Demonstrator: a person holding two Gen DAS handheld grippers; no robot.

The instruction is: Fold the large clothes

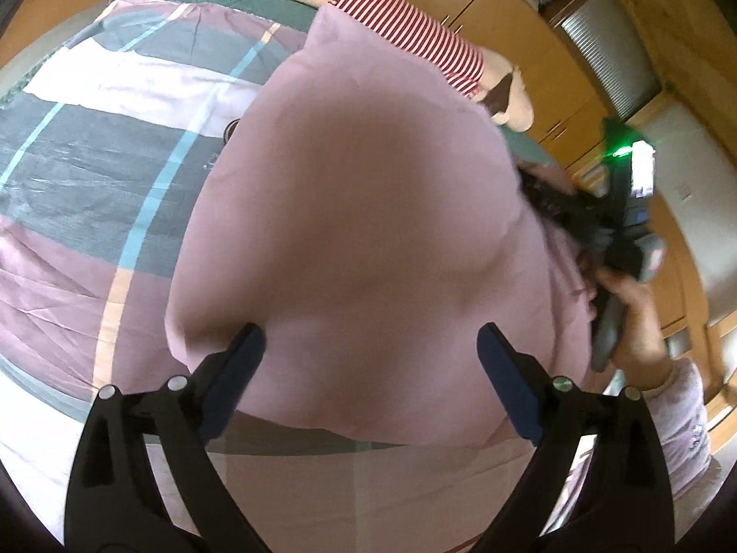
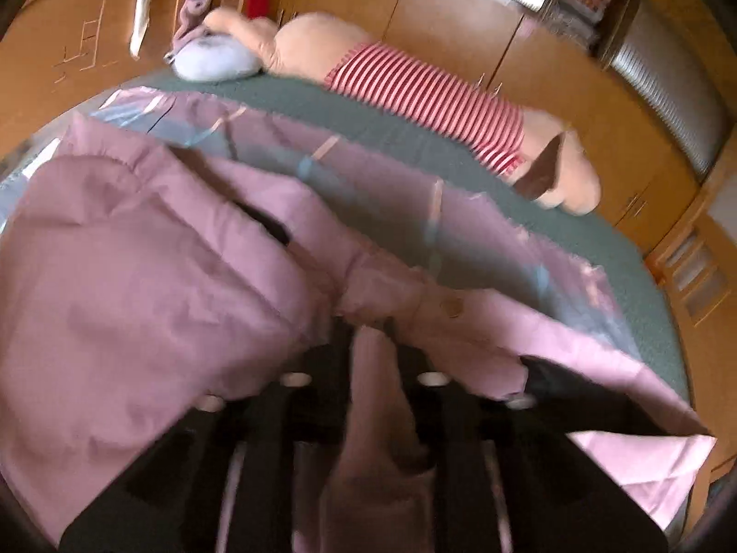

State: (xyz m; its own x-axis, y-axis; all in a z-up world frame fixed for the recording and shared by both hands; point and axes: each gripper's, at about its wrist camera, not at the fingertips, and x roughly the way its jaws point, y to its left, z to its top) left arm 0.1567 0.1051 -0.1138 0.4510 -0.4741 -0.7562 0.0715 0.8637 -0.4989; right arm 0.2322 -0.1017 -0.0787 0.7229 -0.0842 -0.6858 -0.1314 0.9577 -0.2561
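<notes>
A large pink padded garment (image 1: 359,230) bulges in the middle of the left wrist view, over a bed with a pink, grey and blue patterned sheet (image 1: 115,147). My left gripper (image 1: 371,345) is open, its blue-padded fingers (image 1: 239,364) on either side of the garment's near edge, empty. My right gripper (image 2: 368,336) is shut on a fold of the pink garment (image 2: 152,276), with cloth pinched between the fingers and hanging toward the camera. The right gripper also shows at the right edge of the left wrist view (image 1: 617,249), held by a hand.
A big plush toy in a red-and-white striped shirt (image 2: 428,97) lies along the far side of the bed. A white pillow (image 2: 216,62) sits at the far left. Wooden wardrobes (image 2: 576,92) stand behind the bed. Green bedding (image 2: 622,267) shows past the sheet.
</notes>
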